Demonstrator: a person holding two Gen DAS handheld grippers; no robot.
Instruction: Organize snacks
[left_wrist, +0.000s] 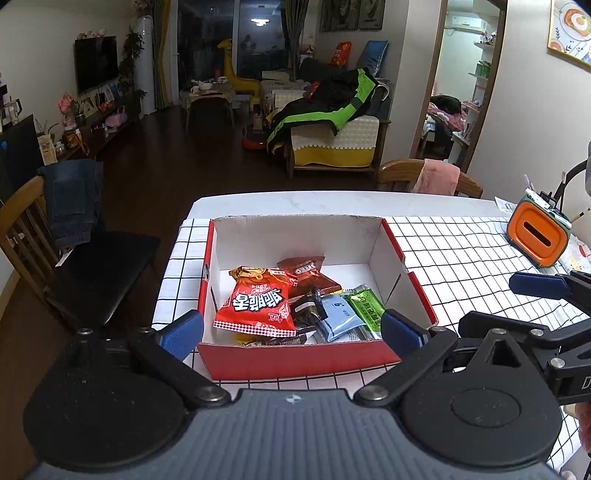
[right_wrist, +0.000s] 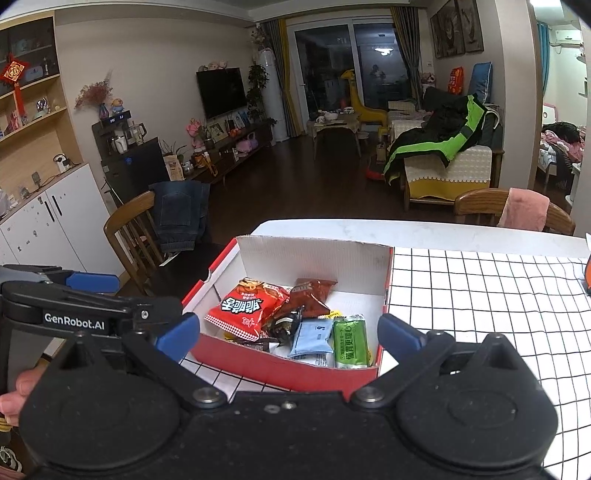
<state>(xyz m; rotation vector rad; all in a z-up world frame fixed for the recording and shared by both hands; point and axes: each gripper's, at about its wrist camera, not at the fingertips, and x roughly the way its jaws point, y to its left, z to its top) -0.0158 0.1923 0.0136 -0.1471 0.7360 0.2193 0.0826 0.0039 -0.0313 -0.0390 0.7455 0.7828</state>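
Observation:
A red cardboard box with a white inside stands on the checked tablecloth; it also shows in the right wrist view. In it lie several snacks: a big red bag, a brown bag, a blue packet and a green packet. The red bag, blue packet and green packet show in the right wrist view too. My left gripper is open and empty, just before the box's near wall. My right gripper is open and empty, beside the left one.
An orange and green holder with pens stands at the table's right. Wooden chairs stand at the left and at the far side. The table's left edge lies close to the box.

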